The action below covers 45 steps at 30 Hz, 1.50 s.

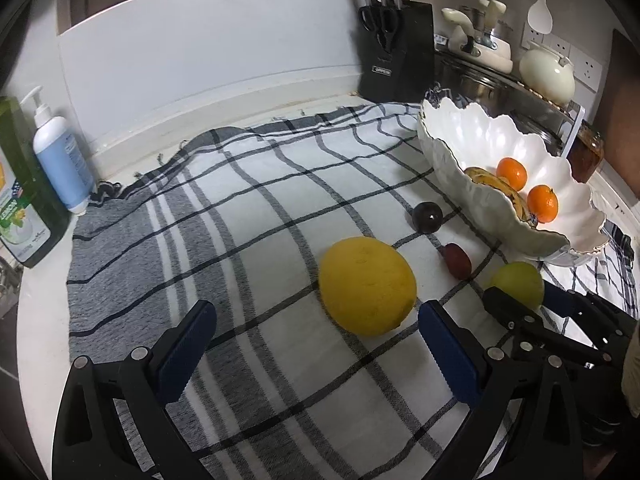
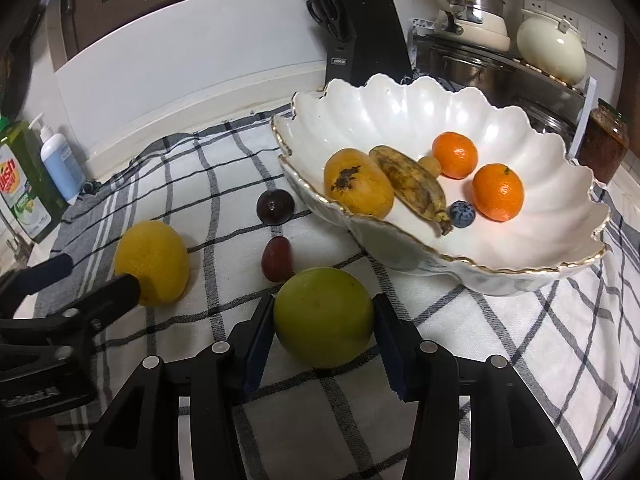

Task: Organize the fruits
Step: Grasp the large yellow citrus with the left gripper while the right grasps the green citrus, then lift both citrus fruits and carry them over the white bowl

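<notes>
Right gripper [image 2: 324,320] clamped on green fruit [image 2: 323,317], lower centre, on cloth [image 2: 500,340]. Left gripper [image 1: 316,344] apart, empty, near lemon [image 1: 367,285]. Lift straight, clear bowl [image 2: 520,268] rim, set down gently.

A white countertop [image 1: 44,320] carries a checked cloth [image 1: 248,208] across mid-frame, soap bottles [image 1: 60,160] at the left edge, and a knife block [image 1: 396,52] at upper right.
</notes>
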Motion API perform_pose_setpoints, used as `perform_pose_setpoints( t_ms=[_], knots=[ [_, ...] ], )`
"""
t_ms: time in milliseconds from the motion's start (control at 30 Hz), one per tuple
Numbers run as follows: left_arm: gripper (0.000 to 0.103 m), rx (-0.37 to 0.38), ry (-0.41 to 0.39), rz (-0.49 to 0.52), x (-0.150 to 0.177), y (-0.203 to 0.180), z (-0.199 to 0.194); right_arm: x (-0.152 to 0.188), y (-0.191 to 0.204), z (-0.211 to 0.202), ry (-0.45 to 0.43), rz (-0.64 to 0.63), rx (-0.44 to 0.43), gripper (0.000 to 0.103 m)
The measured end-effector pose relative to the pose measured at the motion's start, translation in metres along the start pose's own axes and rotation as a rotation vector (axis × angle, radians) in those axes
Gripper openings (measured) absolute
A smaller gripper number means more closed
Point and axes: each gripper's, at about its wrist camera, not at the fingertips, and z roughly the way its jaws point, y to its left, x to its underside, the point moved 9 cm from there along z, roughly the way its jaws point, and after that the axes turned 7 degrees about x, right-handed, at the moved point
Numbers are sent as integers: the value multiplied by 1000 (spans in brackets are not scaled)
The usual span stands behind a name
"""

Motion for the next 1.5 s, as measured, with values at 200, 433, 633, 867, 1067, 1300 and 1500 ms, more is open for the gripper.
perform_pose_setpoints(
  t_ms=[200,433,633,867,1067,1300,1500],
  knots=[
    [95,18,21,18,-2,-8,15,-5,-7,-6,-22,11,9,49],
    [78,28,45,37,-2,-17,30,-6,-12,-3,-19,28,14,49],
    [57,64,60,36,1,-24,36,-3,-16,0,-12,38,16,49],
    [57,56,66,17,4,-23,32,-2,-17,-5,-18,41,17,49],
    [56,57,56,9,7,-24,19,-2,-18,-15,-30,40,13,49],
    [56,59,16,15,1,-32,-5,-6,-23,-34,-59,49,16,49],
    [56,72,-13,21,-2,-43,-25,-9,-31,-54,-89,59,17,49]
  ],
)
